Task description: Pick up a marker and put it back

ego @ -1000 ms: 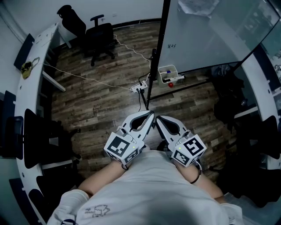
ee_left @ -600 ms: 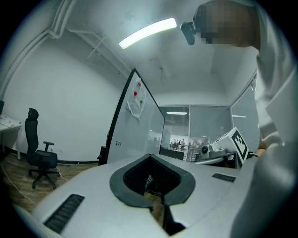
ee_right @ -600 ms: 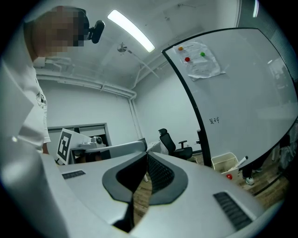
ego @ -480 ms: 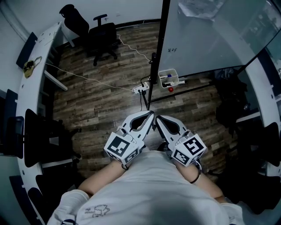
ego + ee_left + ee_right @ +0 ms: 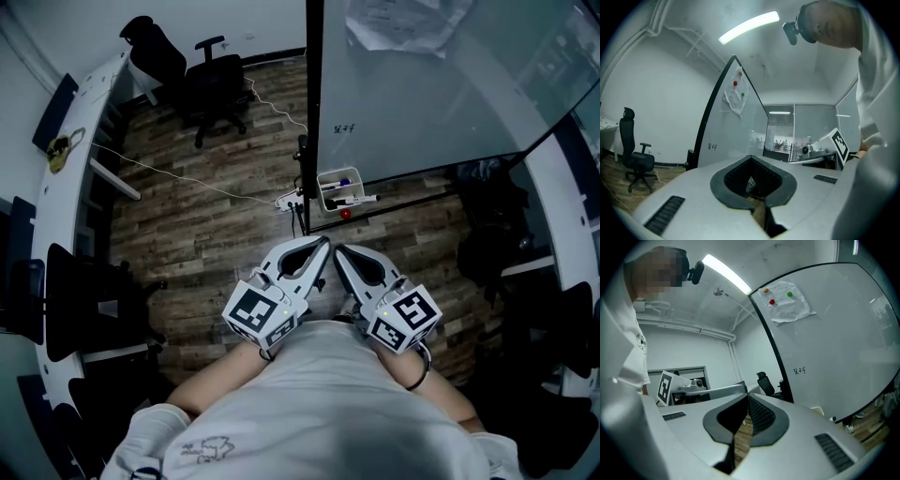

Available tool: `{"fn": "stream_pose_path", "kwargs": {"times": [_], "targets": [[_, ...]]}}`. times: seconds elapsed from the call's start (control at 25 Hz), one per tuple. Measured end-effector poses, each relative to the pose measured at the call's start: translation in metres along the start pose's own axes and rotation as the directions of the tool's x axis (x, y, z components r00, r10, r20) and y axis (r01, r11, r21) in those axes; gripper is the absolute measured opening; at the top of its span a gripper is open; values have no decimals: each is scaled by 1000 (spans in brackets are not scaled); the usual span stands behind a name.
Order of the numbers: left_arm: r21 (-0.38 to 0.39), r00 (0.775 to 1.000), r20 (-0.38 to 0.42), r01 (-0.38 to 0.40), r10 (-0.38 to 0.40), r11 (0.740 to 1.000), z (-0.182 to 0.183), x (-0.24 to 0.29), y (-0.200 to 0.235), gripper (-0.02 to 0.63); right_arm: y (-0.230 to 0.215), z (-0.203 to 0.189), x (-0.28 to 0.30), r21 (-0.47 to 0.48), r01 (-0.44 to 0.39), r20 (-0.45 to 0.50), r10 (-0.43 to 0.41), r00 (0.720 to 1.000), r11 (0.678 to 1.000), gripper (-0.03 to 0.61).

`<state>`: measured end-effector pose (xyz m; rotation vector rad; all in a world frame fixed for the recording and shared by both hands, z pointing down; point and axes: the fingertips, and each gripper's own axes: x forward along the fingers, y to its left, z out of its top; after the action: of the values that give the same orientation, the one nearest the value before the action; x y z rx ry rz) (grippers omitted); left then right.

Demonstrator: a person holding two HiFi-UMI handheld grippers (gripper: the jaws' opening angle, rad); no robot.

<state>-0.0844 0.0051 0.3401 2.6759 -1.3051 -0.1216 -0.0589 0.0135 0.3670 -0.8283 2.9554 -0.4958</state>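
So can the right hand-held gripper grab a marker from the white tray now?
Probably not yet: the right hand-held gripper is shut, well short of the white box-shaped tray of markers. Nothing seems to block it.

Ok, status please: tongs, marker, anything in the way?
Left tongs and right tongs shut, empty, close to chest. Markers lie in tray at whiteboard's lower edge, untouched. Power strip on floor beside tray.

A black office chair stands on the wood floor left of the whiteboard.
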Motion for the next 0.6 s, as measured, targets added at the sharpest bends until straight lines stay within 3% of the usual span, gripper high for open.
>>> {"fn": "stream_pose_path", "kwargs": {"times": [0.36,0.6], "targets": [[-15,995,40,-95,96,995,1,78,11,6,-84,39,-12,-25,-57,-10,57,998,998,12],[-14,988,28,-149,150,989,-10,108,12,6,-131,33,-15,21,-76,-62,77,995,997,12]]}}
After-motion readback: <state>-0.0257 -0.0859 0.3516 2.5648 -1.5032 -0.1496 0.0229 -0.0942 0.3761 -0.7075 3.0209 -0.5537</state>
